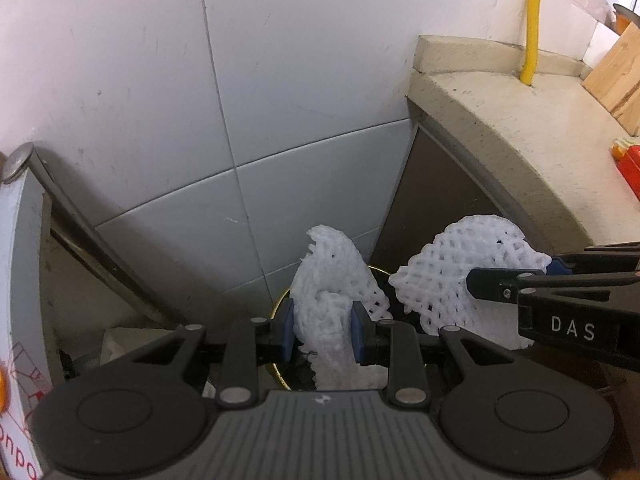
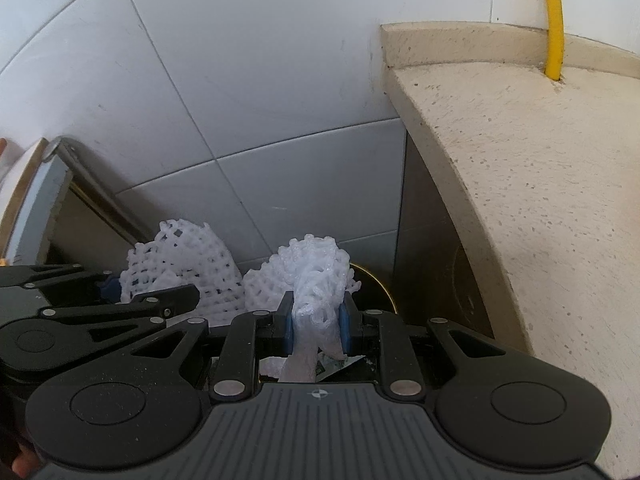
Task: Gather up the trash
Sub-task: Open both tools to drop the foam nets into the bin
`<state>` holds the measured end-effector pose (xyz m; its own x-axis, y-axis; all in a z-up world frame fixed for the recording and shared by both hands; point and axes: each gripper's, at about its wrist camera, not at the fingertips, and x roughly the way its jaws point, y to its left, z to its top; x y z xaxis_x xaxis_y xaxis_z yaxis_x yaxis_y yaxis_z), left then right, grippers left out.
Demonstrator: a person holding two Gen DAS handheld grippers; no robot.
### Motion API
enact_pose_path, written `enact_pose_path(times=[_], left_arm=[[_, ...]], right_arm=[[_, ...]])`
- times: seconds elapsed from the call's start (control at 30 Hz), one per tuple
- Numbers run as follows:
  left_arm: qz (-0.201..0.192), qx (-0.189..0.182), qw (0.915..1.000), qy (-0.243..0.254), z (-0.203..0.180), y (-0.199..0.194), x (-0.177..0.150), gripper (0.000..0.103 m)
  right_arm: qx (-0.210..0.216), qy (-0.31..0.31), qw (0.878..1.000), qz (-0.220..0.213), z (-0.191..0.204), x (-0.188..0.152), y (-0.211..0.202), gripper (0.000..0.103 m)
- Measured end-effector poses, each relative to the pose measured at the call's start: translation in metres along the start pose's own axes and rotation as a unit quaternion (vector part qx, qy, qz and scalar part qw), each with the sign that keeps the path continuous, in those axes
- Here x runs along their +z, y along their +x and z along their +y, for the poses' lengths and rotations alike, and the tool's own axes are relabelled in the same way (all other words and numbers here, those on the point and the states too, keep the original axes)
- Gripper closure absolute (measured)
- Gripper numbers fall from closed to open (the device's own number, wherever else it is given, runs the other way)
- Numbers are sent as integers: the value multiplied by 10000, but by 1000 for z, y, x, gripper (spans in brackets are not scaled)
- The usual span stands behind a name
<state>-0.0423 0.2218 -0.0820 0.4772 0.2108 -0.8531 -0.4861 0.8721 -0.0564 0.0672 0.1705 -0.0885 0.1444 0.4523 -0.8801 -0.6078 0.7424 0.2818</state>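
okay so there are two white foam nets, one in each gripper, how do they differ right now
The left gripper's foam net is bunched into a narrow, upright wad; the right gripper's foam net fans out wide and flat in the left wrist view, its mesh holes open. The left net is gripped mid-body, with net above and below the pads; the right net mostly fans beyond the fingers. Both are white mesh, clamped, hanging over a dark gold-rimmed bin.

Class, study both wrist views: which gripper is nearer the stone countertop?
Right. The right gripper hangs close beside the countertop, next to its edge; the left gripper is on the right gripper's far side, farther from it.
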Motion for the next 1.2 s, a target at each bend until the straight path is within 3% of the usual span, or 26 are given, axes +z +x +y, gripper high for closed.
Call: enact_pose_path(times=[0.37, 0.57, 0.9, 1.2], left_arm=[[152, 110, 9998, 55, 0, 9, 3, 76], [255, 193, 9995, 64, -2, 15, 5, 68], [347, 193, 9992, 18, -2, 21, 7, 54], [339, 193, 9992, -72, 1, 20, 7, 54]], right_arm=[[34, 43, 9998, 174, -1, 6, 15, 64], [33, 79, 9997, 212, -4, 6, 20, 55], [22, 145, 9995, 273, -9, 9, 26, 47], [13, 202, 9993, 308, -5, 12, 32, 47]])
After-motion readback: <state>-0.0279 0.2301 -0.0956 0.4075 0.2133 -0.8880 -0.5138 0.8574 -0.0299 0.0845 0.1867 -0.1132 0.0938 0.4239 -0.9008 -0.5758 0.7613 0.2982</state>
